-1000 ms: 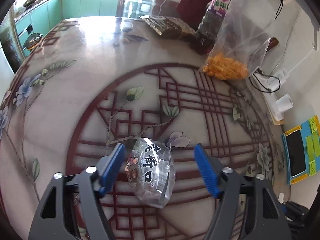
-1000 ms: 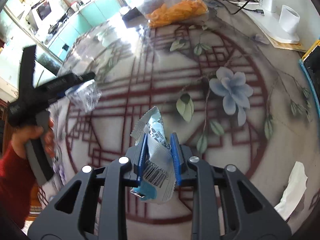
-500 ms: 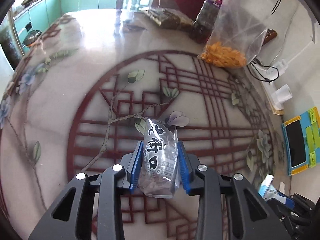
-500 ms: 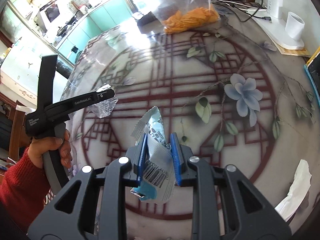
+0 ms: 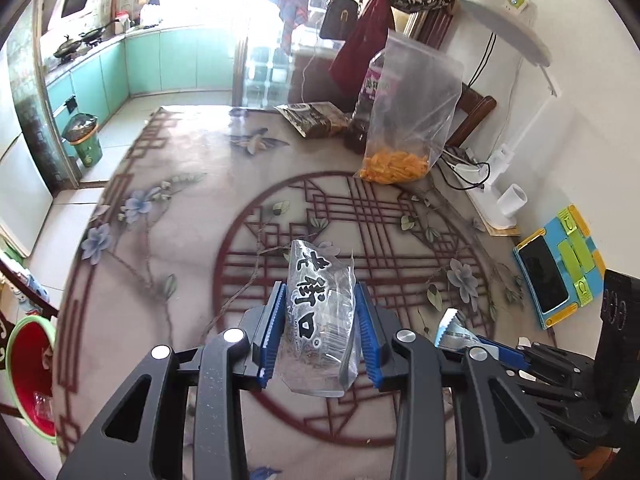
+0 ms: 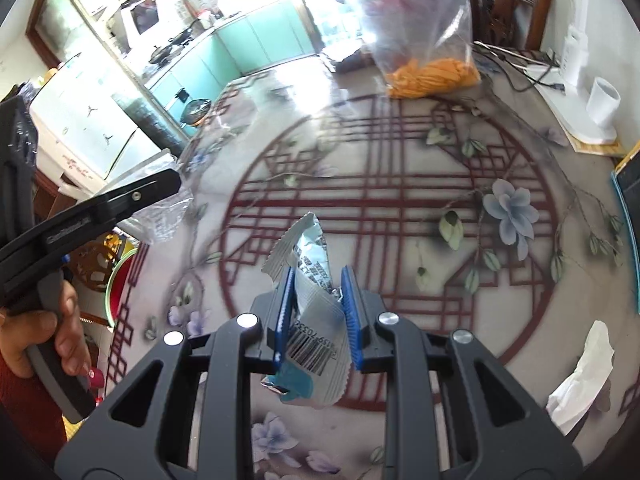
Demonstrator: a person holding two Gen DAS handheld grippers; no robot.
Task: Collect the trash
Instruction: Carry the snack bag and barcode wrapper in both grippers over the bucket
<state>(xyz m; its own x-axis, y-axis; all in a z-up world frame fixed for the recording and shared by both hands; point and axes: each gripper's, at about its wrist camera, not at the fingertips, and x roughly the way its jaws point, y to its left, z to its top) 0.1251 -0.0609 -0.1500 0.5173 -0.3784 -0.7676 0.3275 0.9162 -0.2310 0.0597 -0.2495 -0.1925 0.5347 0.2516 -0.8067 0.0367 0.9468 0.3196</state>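
My left gripper is shut on a clear plastic wrapper with black characters and holds it above the patterned table. My right gripper is shut on a silver and blue foil wrapper with a barcode, also lifted off the table. The right gripper's wrapper also shows low right in the left wrist view. The left gripper with its clear wrapper shows at the left of the right wrist view. A crumpled white tissue lies on the table at the right.
A red bin with a green rim stands on the floor off the table's left edge. A clear bag of orange snacks, a dark bottle and a dark packet stand at the far side. A white cup and a phone lie to the right.
My left gripper closed on the clear wrapper and lifted it off the table, pulling back and up. My right gripper kept holding the foil wrapper and rose a little.
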